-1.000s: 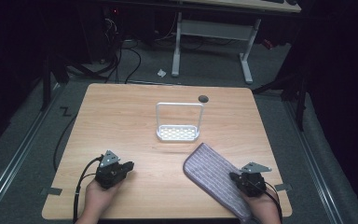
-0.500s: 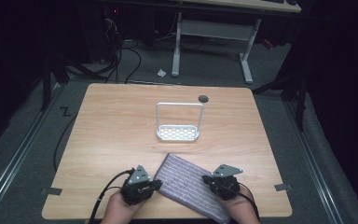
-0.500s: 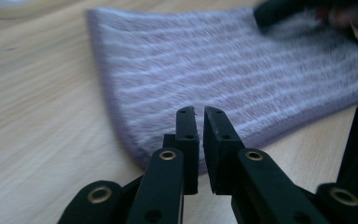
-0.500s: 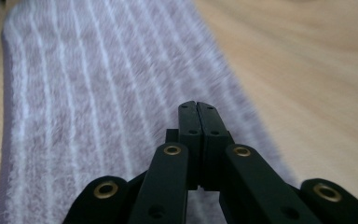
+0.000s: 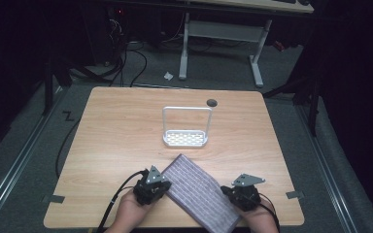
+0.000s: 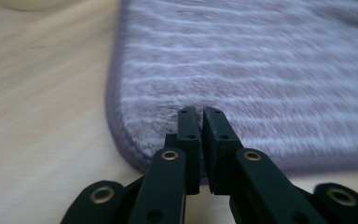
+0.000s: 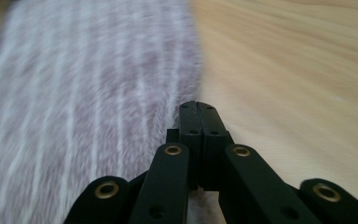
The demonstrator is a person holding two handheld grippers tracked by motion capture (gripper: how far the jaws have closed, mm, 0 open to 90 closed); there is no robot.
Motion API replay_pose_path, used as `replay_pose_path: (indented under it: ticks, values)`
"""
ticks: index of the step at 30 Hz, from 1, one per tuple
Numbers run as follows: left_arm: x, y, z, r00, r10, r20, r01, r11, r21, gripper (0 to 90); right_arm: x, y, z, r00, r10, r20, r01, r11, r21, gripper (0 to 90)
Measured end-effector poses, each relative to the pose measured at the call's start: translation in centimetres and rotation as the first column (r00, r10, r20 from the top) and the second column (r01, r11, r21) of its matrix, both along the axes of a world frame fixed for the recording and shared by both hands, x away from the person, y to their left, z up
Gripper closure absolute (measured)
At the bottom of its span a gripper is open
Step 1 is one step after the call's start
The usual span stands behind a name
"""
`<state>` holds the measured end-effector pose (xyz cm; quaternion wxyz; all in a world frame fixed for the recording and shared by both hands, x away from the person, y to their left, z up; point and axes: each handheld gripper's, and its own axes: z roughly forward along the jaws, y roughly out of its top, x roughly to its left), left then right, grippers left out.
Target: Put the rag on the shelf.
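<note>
Purple striped mat (image 5: 200,191) lying flat and slantwise at the near edge of the wooden table (image 5: 116,141), between both hands. Left gripper (image 6: 200,116) pinching the mat's left edge, jaws nearly together. Right gripper (image 7: 199,109) pressed together at the mat's right edge; grip on the cloth impossible to tell. White wire rack (image 5: 185,127) standing farther off, mid-table.

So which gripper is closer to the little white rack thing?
Left. The left gripper sits at the purple towel's near-left edge, diagonally below the white rack. The right gripper is at the towel's right edge, lower and farther off.
</note>
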<state>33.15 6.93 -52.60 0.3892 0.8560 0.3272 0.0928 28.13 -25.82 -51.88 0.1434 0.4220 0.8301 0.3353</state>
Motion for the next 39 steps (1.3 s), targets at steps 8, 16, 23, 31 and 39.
replay_pose_path:
  ticks: [8, 16, 23, 31, 39]
  values:
    - [3.8, 1.4, 0.3, 0.9872, 0.158, 0.02, -0.157, 0.987, -0.031, 79.2, -1.6, 3.0, -0.1, 0.9941, 0.108, -0.006, -0.108, 0.993, 0.049, 89.8]
    - [1.1, 1.3, 0.6, 0.9955, 0.094, 0.005, -0.094, 0.9938, -0.06, 68.6, 3.3, 6.8, 1.2, 0.9905, 0.105, 0.089, -0.11, 0.992, 0.057, 89.2]
    - [0.8, 1.3, -0.4, 0.9968, 0.079, -0.009, -0.08, 0.9947, -0.066, 65.9, 3.9, 8.3, -0.3, 0.9907, 0.129, 0.042, -0.129, 0.992, -0.006, 89.1]
    - [-0.4, 0.4, 0.0, 0.9994, 0.015, -0.032, -0.018, 0.9945, -0.104, 56.4, -0.7, 6.8, -0.4, 0.985, 0.17, 0.031, -0.171, 0.985, 0.019, 85.8]
    - [2.7, 0.3, 0.4, 0.9855, 0.165, 0.039, -0.16, 0.9812, -0.108, 53.6, -0.2, 5.6, 0.0, 0.9904, 0.122, 0.065, -0.127, 0.989, 0.079, 81.9]
